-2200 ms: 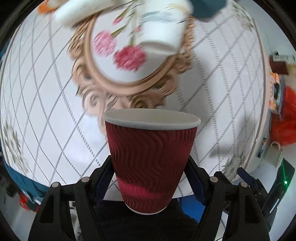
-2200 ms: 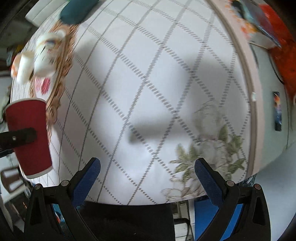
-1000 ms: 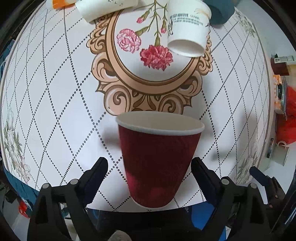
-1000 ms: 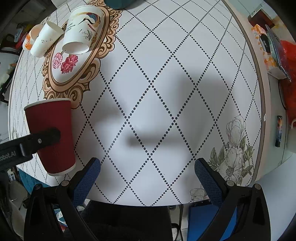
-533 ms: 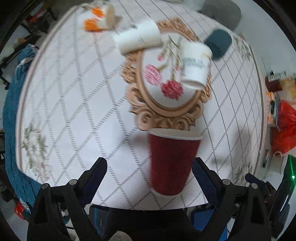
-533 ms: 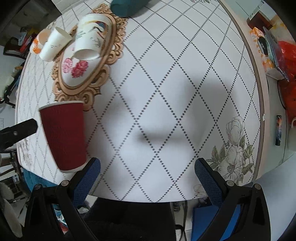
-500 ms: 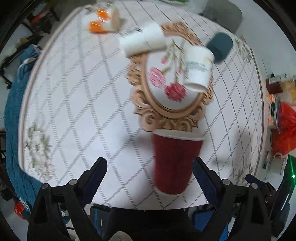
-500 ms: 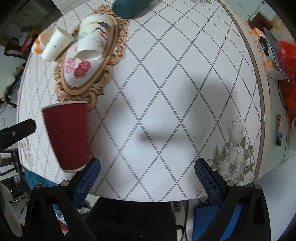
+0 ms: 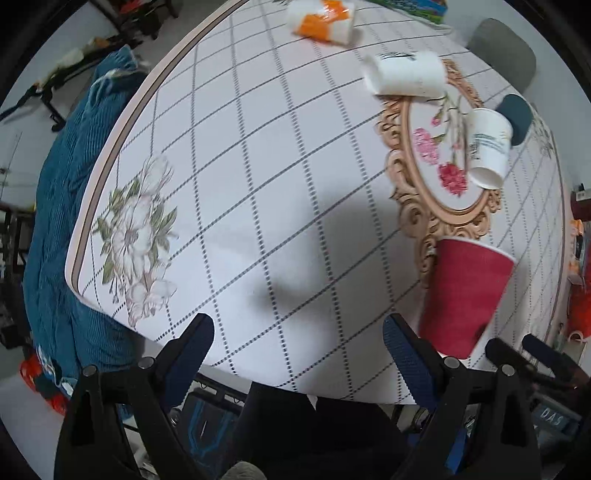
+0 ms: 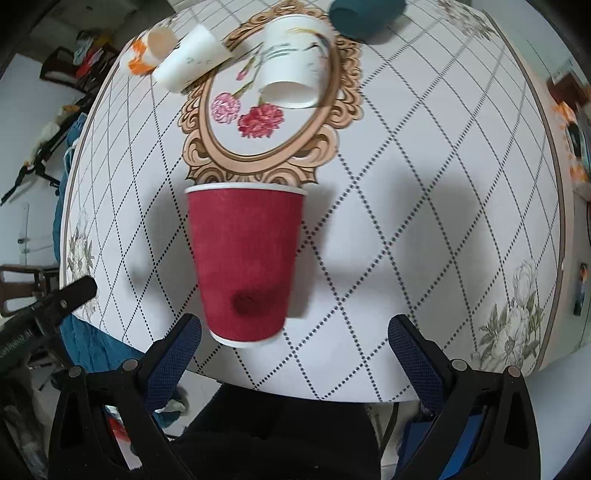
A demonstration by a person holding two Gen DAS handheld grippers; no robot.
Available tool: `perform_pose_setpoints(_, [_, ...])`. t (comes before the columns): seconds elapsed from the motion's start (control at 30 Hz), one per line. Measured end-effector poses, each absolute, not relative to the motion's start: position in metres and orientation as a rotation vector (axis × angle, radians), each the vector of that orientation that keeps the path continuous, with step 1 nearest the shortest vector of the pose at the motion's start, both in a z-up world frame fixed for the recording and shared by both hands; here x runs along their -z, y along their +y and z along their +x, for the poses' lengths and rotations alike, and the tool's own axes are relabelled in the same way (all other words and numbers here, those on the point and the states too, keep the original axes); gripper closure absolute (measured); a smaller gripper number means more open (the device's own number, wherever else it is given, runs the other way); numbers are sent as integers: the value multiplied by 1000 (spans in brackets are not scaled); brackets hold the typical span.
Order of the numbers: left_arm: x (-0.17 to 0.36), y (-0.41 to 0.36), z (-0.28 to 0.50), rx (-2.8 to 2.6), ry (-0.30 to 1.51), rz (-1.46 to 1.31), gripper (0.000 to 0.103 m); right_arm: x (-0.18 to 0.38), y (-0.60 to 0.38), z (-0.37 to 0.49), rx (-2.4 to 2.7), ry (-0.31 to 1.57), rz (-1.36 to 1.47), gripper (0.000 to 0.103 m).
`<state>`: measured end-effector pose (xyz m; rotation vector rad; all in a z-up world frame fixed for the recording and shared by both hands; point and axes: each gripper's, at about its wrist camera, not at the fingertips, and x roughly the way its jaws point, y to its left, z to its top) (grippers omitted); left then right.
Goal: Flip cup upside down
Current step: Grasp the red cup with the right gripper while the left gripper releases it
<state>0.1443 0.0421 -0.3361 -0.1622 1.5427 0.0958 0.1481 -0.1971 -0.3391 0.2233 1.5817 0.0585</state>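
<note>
A dark red ribbed paper cup [image 10: 245, 262] stands upright on the table near its front edge, white rim up, and shows in the left wrist view [image 9: 463, 295] too. My right gripper [image 10: 295, 347] is open and empty, its blue-padded fingers just in front of the cup and to either side of it. My left gripper [image 9: 299, 345] is open and empty, to the left of the cup and away from it. Its arm shows at the left edge of the right wrist view.
The round table [image 10: 480, 155] has a diamond-grid cloth with an ornate floral oval. A white cup [image 10: 291, 74] stands on the oval, another white cup [image 10: 192, 59] and an orange-and-white cup [image 10: 147, 55] lie beyond. A teal object [image 10: 364, 16] is at the back.
My left gripper let go of the red cup, opened and drew back to the left. The cup now stands free on the table, and my right gripper has swung over in front of it.
</note>
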Motion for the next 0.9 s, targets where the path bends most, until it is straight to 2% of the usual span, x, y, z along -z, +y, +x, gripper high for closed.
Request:
perform_pose_setpoints(0.2, [350, 49, 141, -103, 1544, -179, 9, 342, -184, 154, -62, 1586, 167, 4])
perform_pose_setpoints(0.3, [354, 48, 141, -95, 1544, -184, 9, 343, -179, 157, -65, 1594, 141, 9])
perform_pose_setpoints(0.4, [358, 47, 142, -86, 1547, -186, 9, 345, -173, 160, -72, 1599, 130, 17])
perform_pose_setpoints(0.57, [359, 45, 145, -76, 1548, -179, 9, 349, -164, 163, -92, 1610, 132, 36])
perform_pose_setpoints(0.9, [358, 46, 152, -62, 1533, -166, 9, 351, -160, 164, -93, 1620, 138, 47])
